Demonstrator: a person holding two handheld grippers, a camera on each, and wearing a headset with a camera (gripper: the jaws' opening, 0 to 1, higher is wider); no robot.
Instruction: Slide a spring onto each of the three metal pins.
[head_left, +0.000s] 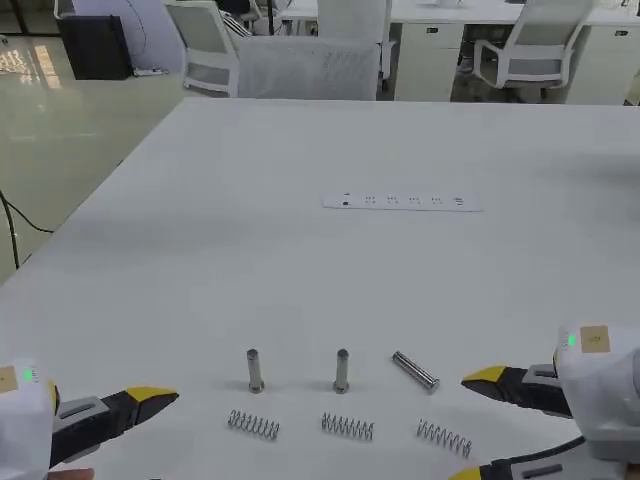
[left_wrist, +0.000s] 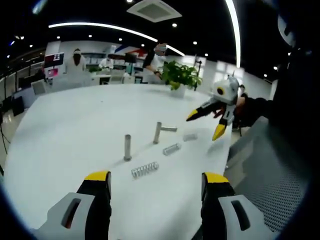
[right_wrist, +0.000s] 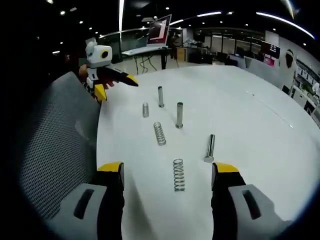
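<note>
No spring fitted yet: three springs (head_left: 347, 427) lay loose before the pins (head_left: 341, 370), one lying flat. Jaws released, empty: left gripper (left_wrist: 156, 177), right gripper (right_wrist: 167, 167)

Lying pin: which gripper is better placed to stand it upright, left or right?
Right, I judge: the open right gripper is beside the lying pin, while the left gripper is beyond both upright pins.

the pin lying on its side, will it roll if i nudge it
Probably: the lying pin is a round metal cylinder on the flat table. Its wider head may curve the roll. Smooth-looking, perhaps slippery to grip.
</note>
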